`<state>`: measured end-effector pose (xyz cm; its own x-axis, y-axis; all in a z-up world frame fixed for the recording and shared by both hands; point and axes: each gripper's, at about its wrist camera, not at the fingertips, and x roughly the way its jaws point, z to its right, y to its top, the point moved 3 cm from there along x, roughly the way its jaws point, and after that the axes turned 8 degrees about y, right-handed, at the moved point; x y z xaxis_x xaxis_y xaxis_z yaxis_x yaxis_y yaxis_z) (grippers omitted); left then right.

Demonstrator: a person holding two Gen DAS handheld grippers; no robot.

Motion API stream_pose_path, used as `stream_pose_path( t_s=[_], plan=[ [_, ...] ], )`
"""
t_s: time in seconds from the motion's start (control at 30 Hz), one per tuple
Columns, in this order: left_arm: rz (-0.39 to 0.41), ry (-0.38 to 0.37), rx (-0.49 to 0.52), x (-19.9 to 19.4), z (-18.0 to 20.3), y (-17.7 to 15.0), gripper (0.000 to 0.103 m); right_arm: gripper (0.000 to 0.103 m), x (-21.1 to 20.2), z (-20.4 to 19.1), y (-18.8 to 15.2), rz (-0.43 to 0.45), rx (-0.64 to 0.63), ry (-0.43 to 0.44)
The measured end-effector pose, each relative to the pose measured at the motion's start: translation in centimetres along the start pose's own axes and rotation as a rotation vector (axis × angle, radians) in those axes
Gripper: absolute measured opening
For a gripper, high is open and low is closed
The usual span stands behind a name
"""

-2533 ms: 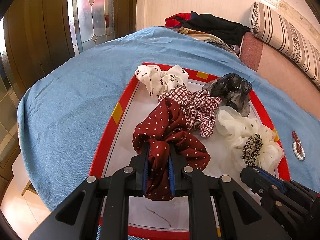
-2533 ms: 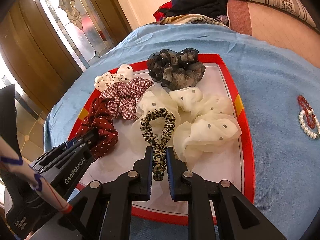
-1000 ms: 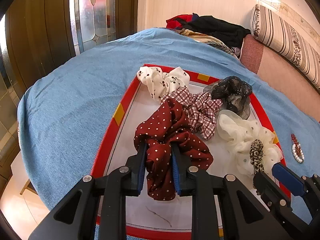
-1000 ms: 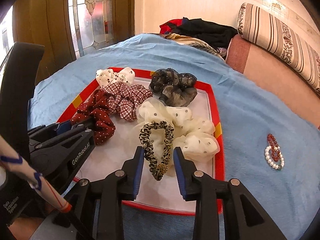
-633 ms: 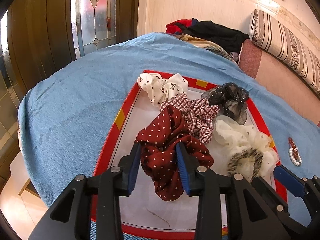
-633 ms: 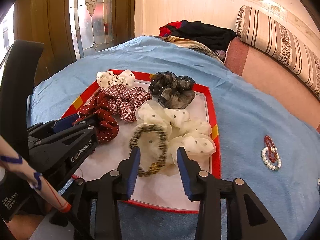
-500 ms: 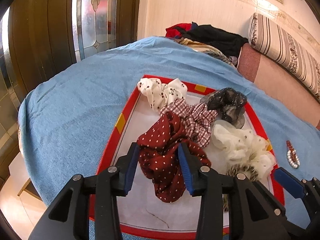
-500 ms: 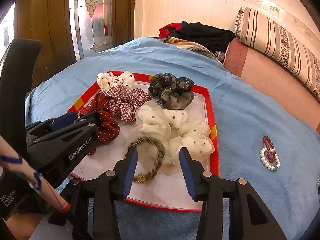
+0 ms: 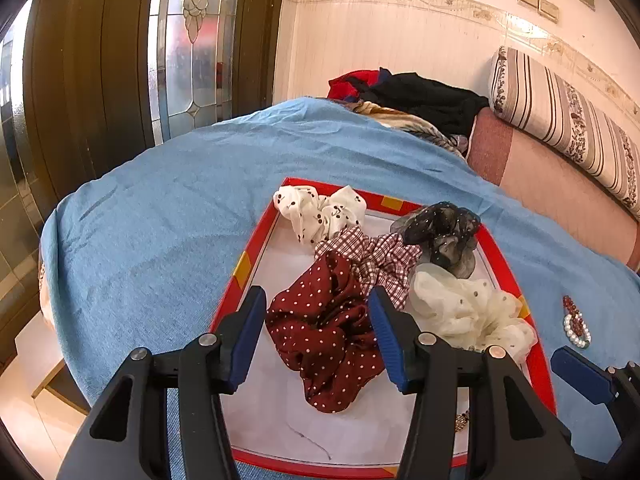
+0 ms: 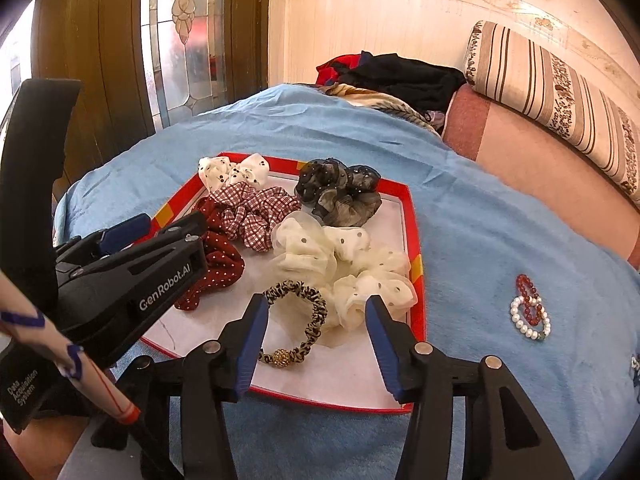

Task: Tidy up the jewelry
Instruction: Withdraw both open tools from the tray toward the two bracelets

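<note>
Both tools stood spread apart, gripping nothing. The left tool (image 9: 318, 336) flanked the dark-red white-dotted fabric scrunchie (image 9: 326, 334) at lower centre. The right tool (image 10: 312, 338) framed the leopard-print hair tie (image 10: 298, 322) inside the red-rimmed white tray (image 10: 412, 216).

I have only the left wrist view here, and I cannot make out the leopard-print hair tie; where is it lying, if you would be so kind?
Observer: The leopard-print hair tie lies flat on the red tray, near its front edge, against the cream scrunchie.
Operator: Thank you. Is the right claw holding it?
Observer: No. The right claw is open, one finger to each side of the tie and not closed on it.
</note>
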<state>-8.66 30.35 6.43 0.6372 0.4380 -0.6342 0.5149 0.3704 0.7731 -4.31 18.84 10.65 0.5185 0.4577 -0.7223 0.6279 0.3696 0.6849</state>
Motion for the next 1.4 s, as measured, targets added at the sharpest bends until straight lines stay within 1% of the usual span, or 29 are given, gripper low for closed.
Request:
stream_pose_path(
  t_s=[0.1,0.17,0.3,0.5,0.6,0.67,0.77,0.87,0.93,1.03,1.1,1.13,1.23,1.27,1.3,1.33,1.4],
  plan=[
    [0.017,0.004,0.007,-0.3,0.2,0.1,0.054,0.055,-0.3,0.2,0.0,0.005,0.002,0.0],
    [0.03,0.0,0.006,-0.5,0.3,0.2,0.058,0.056,-0.7,0.4,0.0,0.011,0.006,0.001],
    [0.064,0.001,0.003,-1.2,0.6,0.4,0.059,0.058,-1.4,0.9,0.0,0.023,0.013,0.008],
    [0.094,0.01,0.021,-2.0,1.7,0.2,0.061,0.059,-3.6,3.4,-0.5,0.053,0.064,0.036],
    [0.093,0.01,0.036,-2.1,2.5,0.0,0.062,0.059,-5.0,5.9,-1.0,0.072,0.102,0.031],
    [0.09,0.004,0.051,-2.2,3.0,-0.2,0.062,0.06,-6.0,8.1,-1.4,0.084,0.137,0.013],
    [0.092,-0.016,0.072,-2.7,4.2,-0.7,0.062,0.062,-7.5,12.3,-2.4,0.105,0.219,-0.013],
    [0.087,-0.044,0.098,-3.3,5.7,-1.2,0.062,0.063,-8.4,16.7,-4.1,0.111,0.296,-0.053],
    [0.082,-0.084,0.119,-4.1,7.4,-1.6,0.062,0.063,-8.6,20.0,-5.6,0.107,0.369,-0.072],
    [0.084,-0.147,0.176,-5.6,10.6,-2.1,0.062,0.063,-8.6,23.9,-7.6,0.102,0.475,-0.073],
    [0.063,-0.209,0.208,-6.3,13.2,-2.3,0.065,0.062,-8.2,26.0,-8.4,0.091,0.532,-0.065],
    [0.027,-0.262,0.232,-6.4,15.2,-2.5,0.067,0.06,-7.9,26.8,-8.6,0.085,0.549,-0.052],
    [-0.063,-0.36,0.277,-5.7,19.5,-3.5,0.067,0.05,-7.3,28.4,-8.6,0.091,0.589,-0.008],
    [-0.094,-0.38,0.296,-5.2,20.8,-4.0,0.067,0.05,-7.1,28.6,-8.4,0.097,0.59,0.005],
    [-0.144,-0.419,0.323,-4.4,22.4,-4.8,0.067,0.05,-6.9,28.7,-8.2,0.099,0.59,0.01],
    [-0.182,-0.444,0.347,-3.6,23.5,-5.6,0.067,0.05,-6.6,28.8,-7.9,0.097,0.59,0.013],
    [-0.208,-0.447,0.377,-2.7,24.6,-7.0,0.067,0.05,-5.7,28.9,-7.4,0.086,0.584,0.045]
  ],
)
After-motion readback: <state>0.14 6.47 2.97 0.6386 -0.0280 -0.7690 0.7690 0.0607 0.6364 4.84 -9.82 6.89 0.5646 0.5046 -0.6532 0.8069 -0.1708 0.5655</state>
